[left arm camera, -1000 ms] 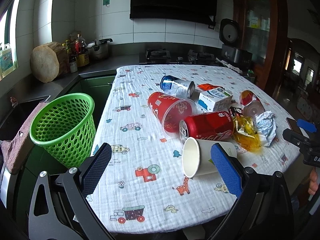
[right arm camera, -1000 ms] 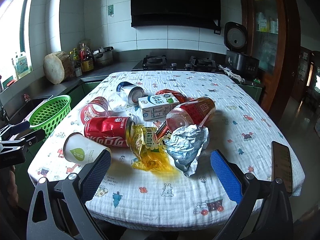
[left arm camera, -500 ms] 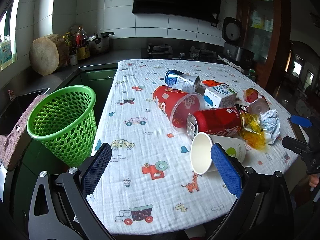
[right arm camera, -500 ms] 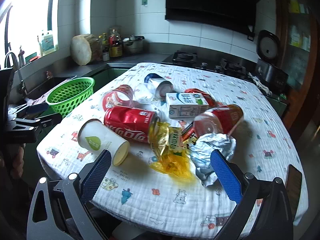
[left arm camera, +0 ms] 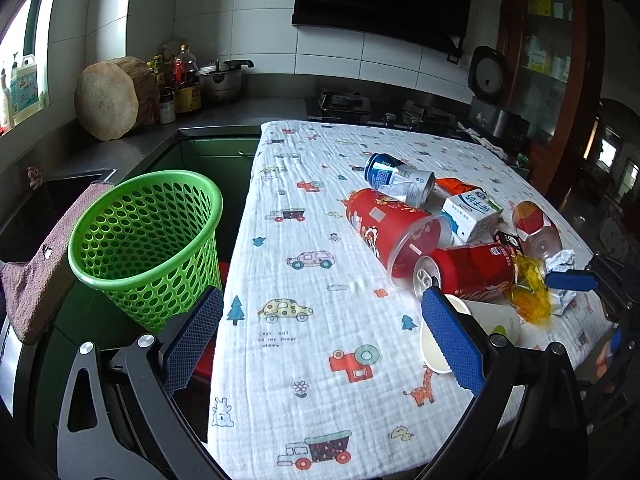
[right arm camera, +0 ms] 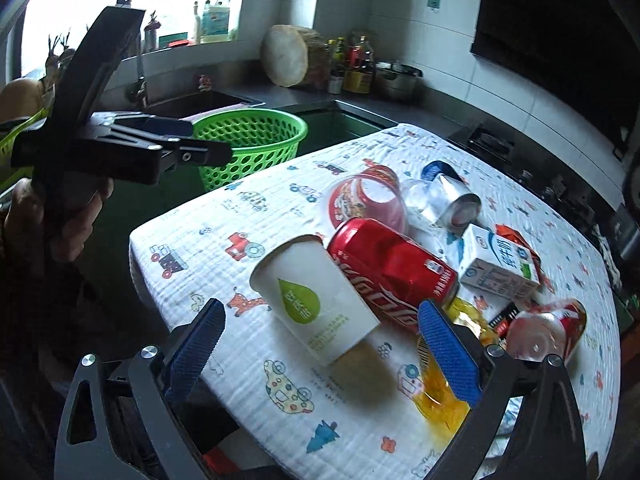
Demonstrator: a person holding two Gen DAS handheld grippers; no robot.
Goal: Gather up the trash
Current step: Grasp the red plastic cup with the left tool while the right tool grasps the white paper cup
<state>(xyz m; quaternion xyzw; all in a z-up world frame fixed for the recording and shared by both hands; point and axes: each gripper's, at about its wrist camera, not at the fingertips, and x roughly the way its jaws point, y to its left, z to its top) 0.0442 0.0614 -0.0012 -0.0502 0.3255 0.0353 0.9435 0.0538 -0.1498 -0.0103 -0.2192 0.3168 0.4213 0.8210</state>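
Both grippers gape wide, empty. Between the right gripper [right arm camera: 320, 344] fingers lies a paper cup [right arm camera: 316, 300] on its side, mouth away-left; the red can [right arm camera: 394, 274] beyond touches it, seemingly. Green basket [left arm camera: 150, 244] sits ahead-left of the left gripper [left arm camera: 320, 338].

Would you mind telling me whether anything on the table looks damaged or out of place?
The red cola can is dented and lies on its side against the tipped paper cup; other litter lies beside them.
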